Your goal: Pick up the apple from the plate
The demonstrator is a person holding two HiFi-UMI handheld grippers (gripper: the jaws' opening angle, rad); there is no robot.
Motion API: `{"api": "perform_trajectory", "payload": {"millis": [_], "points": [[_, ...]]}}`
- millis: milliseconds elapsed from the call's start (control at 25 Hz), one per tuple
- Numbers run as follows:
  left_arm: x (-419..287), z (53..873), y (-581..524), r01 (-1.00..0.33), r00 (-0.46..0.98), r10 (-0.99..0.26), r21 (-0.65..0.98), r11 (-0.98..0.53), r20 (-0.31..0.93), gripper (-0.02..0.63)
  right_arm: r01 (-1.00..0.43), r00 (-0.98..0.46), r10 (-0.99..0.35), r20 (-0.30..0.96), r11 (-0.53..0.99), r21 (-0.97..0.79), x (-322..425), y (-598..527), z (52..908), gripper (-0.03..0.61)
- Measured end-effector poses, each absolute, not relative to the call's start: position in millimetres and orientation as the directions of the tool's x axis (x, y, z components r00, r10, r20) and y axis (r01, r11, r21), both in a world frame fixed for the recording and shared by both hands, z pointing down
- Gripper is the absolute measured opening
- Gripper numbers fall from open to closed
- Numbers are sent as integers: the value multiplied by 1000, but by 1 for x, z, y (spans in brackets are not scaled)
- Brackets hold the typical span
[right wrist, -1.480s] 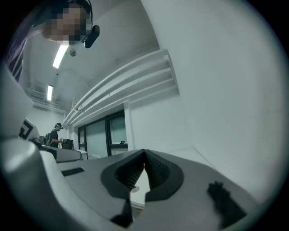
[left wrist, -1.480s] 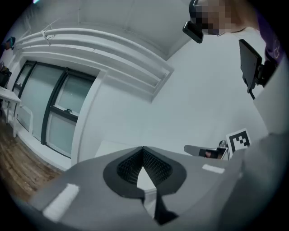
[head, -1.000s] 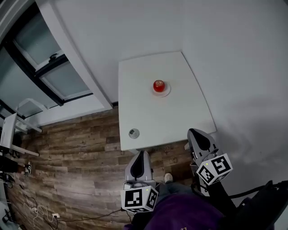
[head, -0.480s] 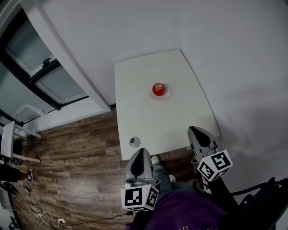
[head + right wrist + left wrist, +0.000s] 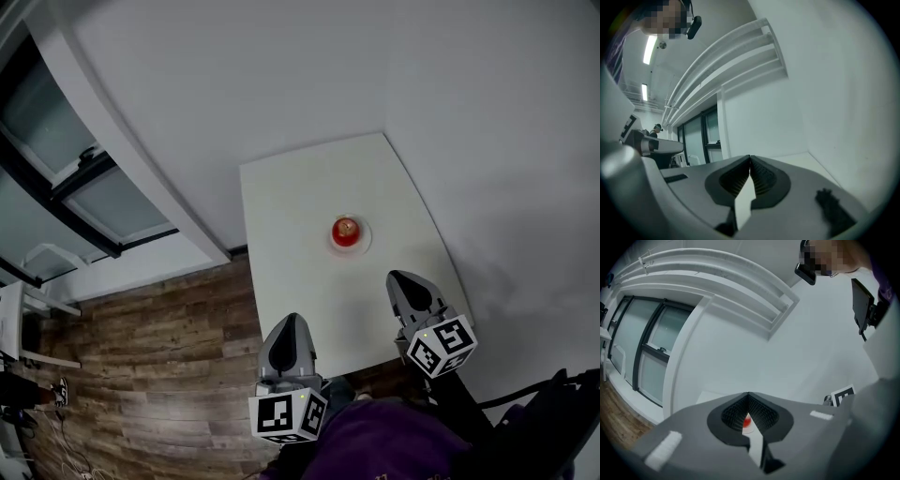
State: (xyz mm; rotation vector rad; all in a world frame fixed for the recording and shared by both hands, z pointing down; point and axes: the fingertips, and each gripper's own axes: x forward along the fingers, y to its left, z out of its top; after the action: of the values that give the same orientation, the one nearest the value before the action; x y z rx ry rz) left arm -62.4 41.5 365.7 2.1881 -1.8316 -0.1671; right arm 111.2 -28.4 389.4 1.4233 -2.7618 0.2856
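One red apple point(image 5: 346, 230) sits on one small white plate point(image 5: 365, 244), a little to the right of the middle of the single white table point(image 5: 291, 206). There are two grippers, both at the near edge of the table and apart from the plate. The left gripper point(image 5: 290, 322) has its jaws closed tip to tip, with nothing between them. The right gripper point(image 5: 403, 278), near and right of the plate, is also closed and empty.

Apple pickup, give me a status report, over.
Left hand-held gripper shut, empty. Right hand-held gripper shut, empty. Apple on plate, untouched. Nothing visible in the way.
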Motion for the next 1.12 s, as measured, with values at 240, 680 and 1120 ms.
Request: {"api": "perform_trajectory", "payload": {"millis": [240,680,1120], "points": [[-90,379,-4,-942,222,-969,281,-184,111,5,-833,-552,-824,131,535,-142,89,-76,401,9],[-89,394,-43,-928,261,-953,312,-204,153,5,-836,-549,-811,204,536,-120,86,-116,421,11],[-84,392,-66,-936,235,-960,302,-181,152,5,-798,-599,-745,294,587,-137,82,-156,458,72]]}}
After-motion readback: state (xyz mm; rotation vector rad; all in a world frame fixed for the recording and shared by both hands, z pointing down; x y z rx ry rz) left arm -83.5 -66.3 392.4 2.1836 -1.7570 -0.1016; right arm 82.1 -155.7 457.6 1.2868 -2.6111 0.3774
